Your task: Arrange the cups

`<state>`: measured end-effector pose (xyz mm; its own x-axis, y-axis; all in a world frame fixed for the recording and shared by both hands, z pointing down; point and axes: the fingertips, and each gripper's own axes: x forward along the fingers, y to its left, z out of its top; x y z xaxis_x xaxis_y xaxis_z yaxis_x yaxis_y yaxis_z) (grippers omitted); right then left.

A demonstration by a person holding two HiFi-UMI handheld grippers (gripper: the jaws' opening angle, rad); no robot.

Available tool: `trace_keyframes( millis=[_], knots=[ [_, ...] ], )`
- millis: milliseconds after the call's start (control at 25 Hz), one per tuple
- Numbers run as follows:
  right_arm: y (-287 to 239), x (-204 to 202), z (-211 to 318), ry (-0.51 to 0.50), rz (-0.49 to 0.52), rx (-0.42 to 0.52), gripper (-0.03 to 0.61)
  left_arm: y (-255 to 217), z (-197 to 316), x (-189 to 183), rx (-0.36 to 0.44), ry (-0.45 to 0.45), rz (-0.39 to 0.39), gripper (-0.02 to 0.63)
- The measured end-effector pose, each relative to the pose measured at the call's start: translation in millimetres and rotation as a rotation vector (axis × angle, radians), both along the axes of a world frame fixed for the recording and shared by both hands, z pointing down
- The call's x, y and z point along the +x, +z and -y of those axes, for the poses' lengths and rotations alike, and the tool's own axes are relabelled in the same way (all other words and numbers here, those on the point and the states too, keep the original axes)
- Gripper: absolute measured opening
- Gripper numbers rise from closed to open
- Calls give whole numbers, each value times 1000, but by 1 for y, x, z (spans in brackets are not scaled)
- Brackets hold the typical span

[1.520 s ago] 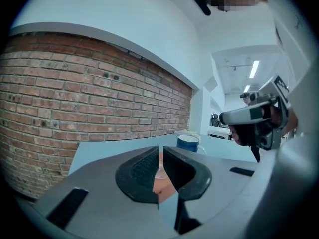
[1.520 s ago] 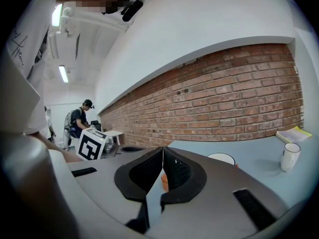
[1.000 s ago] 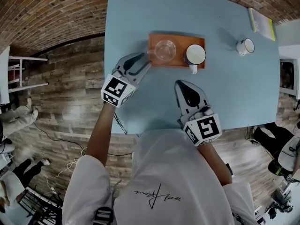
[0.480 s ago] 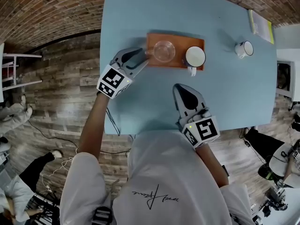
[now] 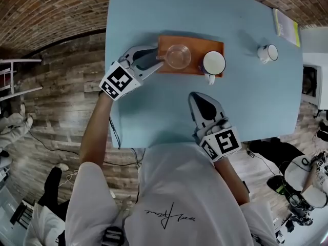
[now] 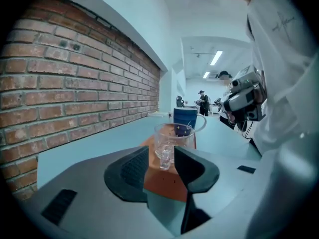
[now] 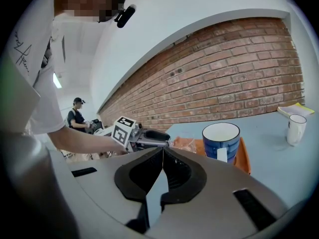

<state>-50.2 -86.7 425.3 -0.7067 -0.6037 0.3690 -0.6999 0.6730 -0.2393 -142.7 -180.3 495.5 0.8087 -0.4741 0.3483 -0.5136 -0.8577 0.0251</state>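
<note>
A clear glass cup [image 5: 179, 56] and a blue mug [image 5: 213, 62] with a white inside stand side by side on an orange tray [image 5: 193, 42]. My left gripper [image 5: 159, 58] is open at the tray's left end; its jaws have just been opening. In the left gripper view the glass cup [image 6: 172, 136] has its handle between the spread fingertips of the left gripper [image 6: 160, 154], untouched by the pads, with the blue mug [image 6: 185, 117] behind. My right gripper [image 5: 197, 94] is shut and empty, above the table in front of the tray. A white mug [image 5: 267, 52] stands alone at far right.
The blue table [image 5: 154, 117] has its near edge just by the person's body. A yellow-green booklet [image 5: 285, 26] lies at the far right corner. In the right gripper view a brick wall [image 7: 239, 78] backs the table, and a person [image 7: 77, 114] stands far behind.
The left gripper's jaws have spread wider around the glass cup's handle, and its marker cube has swung towards the table's far side and rolled. The cups and the right gripper stay put.
</note>
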Motion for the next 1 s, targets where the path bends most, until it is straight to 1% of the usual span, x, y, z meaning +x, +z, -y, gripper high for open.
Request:
trace_keyframes(
  millis=[200, 440, 560, 640, 680, 720, 760, 1000],
  knots=[
    [5, 3, 3, -3, -2, -15, 23, 5, -5, 5, -15, 77, 27, 149],
    [8, 0, 7, -8, -3, -30, 23, 11, -9, 13, -12, 143, 52, 147],
    [11, -1, 6, -12, -4, -42, 23, 13, -10, 15, 4, 166, 71, 146],
    [14, -2, 5, -13, -5, -51, 23, 14, -11, 15, 15, 171, 79, 131],
    [15, -2, 5, -14, -5, -55, 23, 14, -11, 14, 21, 167, 83, 114],
    [16, -1, 4, -15, -6, -58, 22, 14, -11, 15, 27, 161, 85, 71],
    [17, -1, 4, -15, -6, -60, 23, 14, -10, 15, 30, 155, 83, 63],
    [18, -2, 6, -15, -6, -62, 23, 13, -11, 17, 39, 118, 59, 58]
  ],
)
